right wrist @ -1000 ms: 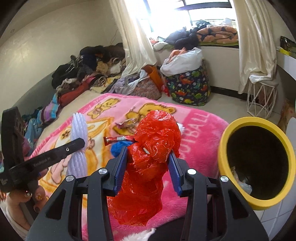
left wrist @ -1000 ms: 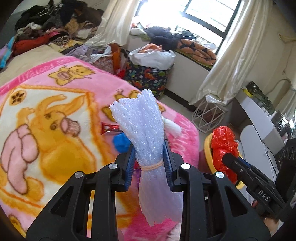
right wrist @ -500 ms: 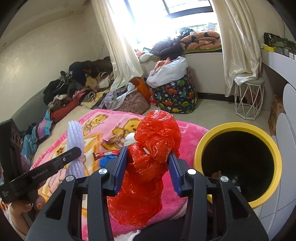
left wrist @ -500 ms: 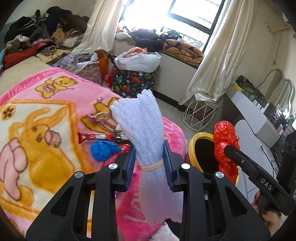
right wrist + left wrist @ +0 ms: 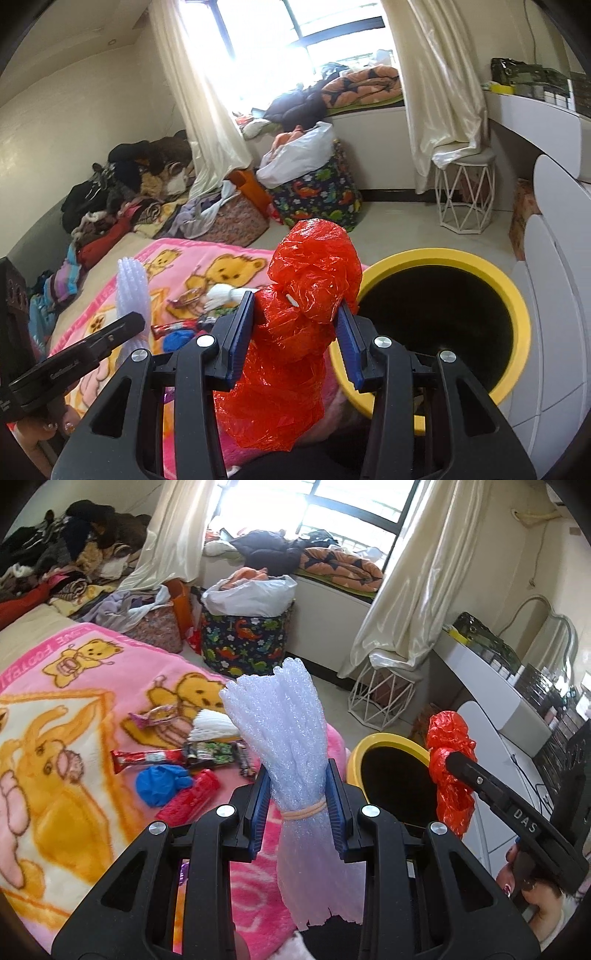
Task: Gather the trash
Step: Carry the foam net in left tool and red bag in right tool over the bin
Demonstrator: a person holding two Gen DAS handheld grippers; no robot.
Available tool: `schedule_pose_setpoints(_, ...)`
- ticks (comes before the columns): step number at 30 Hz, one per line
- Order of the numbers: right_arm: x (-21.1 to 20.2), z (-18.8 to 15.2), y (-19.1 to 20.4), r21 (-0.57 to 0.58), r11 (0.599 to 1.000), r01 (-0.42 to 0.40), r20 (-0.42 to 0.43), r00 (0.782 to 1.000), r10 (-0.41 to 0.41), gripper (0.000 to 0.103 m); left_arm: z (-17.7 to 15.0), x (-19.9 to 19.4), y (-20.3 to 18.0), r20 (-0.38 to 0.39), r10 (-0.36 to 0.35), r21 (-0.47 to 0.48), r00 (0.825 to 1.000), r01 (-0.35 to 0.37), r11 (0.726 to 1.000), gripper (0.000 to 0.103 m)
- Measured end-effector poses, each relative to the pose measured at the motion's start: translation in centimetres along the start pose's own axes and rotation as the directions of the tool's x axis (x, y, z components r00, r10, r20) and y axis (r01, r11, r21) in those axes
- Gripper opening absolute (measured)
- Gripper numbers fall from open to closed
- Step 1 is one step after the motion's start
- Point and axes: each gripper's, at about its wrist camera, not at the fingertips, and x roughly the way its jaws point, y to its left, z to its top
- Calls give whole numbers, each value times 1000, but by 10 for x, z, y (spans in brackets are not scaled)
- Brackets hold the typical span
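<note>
My left gripper is shut on a bundle of white foam netting tied with a rubber band, held above the edge of the pink blanket. My right gripper is shut on a crumpled red plastic bag, right beside the rim of the yellow bin. In the left wrist view the bin stands just past the bed's corner, with the red bag over its right rim. Wrappers, a blue glove and a red packet lie on the blanket.
A dinosaur-print hamper with a white bag stands on the floor ahead. A white wire stool is by the curtain. Clothes are piled along the bed's far side. White drawers flank the bin on the right.
Both grippers have swung right, away from the blanket's middle toward the yellow bin, each keeping its load. The bin's mouth now shows fuller in both views.
</note>
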Motion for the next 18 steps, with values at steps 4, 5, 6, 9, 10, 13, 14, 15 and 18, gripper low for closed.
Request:
schedule_pose_setpoints(4, -4, 0, -11, 12, 1000, 29, 15, 999, -29, 41, 1, 4, -12, 0, -16, 20, 1000, 16, 1000, 22)
schedule_pose_setpoints(5, -4, 1, -14, 15, 999, 35, 17, 999, -35, 41, 1, 6, -15, -2, -20, 26, 1000, 20, 999, 22)
schedule_pose_setpoints(6, -4, 2, -17, 17, 999, 45, 21, 999, -45, 41, 1, 7, -18, -3, -23, 31, 1000, 23, 999, 22)
schedule_pose_setpoints(9, -7, 3, -26, 27, 998, 64, 34, 997, -65, 41, 1, 11, -27, -7, -30, 53, 1000, 30, 998, 22)
schedule_pose_setpoints(10, -8, 4, -27, 29, 997, 71, 38, 997, -72, 41, 2, 11, -30, -6, -31, 60, 1000, 31, 998, 22)
schedule_pose_setpoints(13, -11, 4, -37, 43, 995, 95, 51, 994, -97, 41, 2, 15, -38, -9, -41, 79, 999, 42, 996, 22)
schedule_pose_setpoints(14, -12, 5, -40, 49, 994, 98, 53, 994, -100, 41, 2, 16, -41, -10, -43, 87, 999, 44, 995, 22)
schedule_pose_setpoints(15, -12, 6, -44, 56, 993, 102, 56, 993, -105, 41, 3, 18, -42, -12, -44, 92, 999, 45, 995, 22)
schedule_pose_setpoints(18, -14, 7, -55, 78, 990, 116, 61, 991, -121, 41, 4, 24, -51, -15, -53, 107, 999, 54, 993, 22)
